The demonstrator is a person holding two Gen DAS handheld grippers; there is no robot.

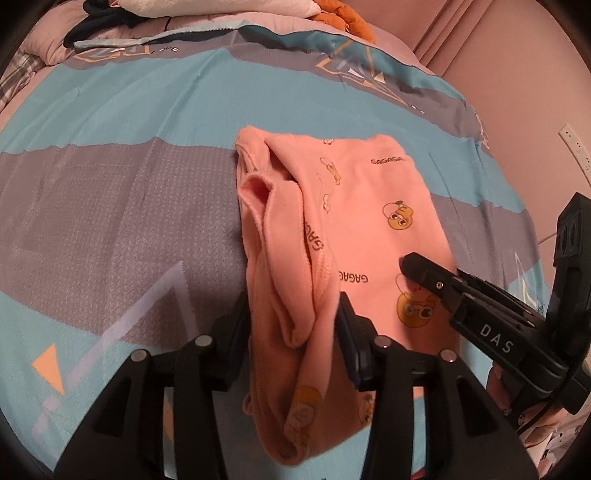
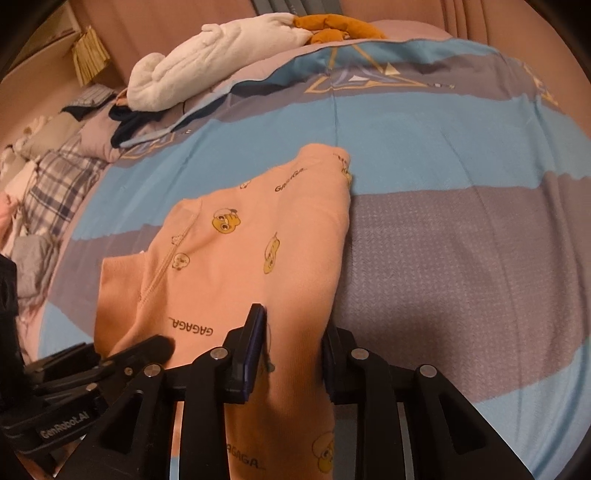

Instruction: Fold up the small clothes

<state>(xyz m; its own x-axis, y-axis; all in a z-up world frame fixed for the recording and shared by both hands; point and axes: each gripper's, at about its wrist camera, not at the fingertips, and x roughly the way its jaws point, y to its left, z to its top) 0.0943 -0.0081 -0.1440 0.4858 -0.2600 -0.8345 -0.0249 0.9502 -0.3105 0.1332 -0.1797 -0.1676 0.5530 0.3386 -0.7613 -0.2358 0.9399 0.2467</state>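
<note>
**Pink top on the bed, both grippers on its near end**

Pink printed top (image 1: 369,206) (ducks + "GAGAGA" lettering) was laid roughly mid-bed on the blue/grey striped bed cover (image 1: 110,184), well away from the far edge. It was already folded lengthwise. In the left wrist view one long side was doubled over into a thick roll w/ an open cuff showing. The other long side was seen flat and smooth in the right wrist view.

Left gripper (image 1: 291,302): jaws were set approx. halfway apart, and the rolled side of the top was bunched between them. Fabric filled the whole gap and was pressed by both pads, so it was counted as gripped. From there the cloth ran toward the camera, off the bottom of the view.

Right gripper (image 2: 293,321): jaws were set narrower, and a strip of the flat side was caught between the pads, fabric touching both. Same deal, held. Its tip was also seen in the left view, resting over the top near a duck print.

Both grippers were placed side by side on the same near end of the top, pointing down at the bed.

Along the far edge of the bed a white towel (image 2: 207,62), sth orange (image 2: 332,26) and a dark garment (image 2: 129,125) were piled. Plaid cloth (image 2: 55,181) was seen at the bed's left side.
</note>
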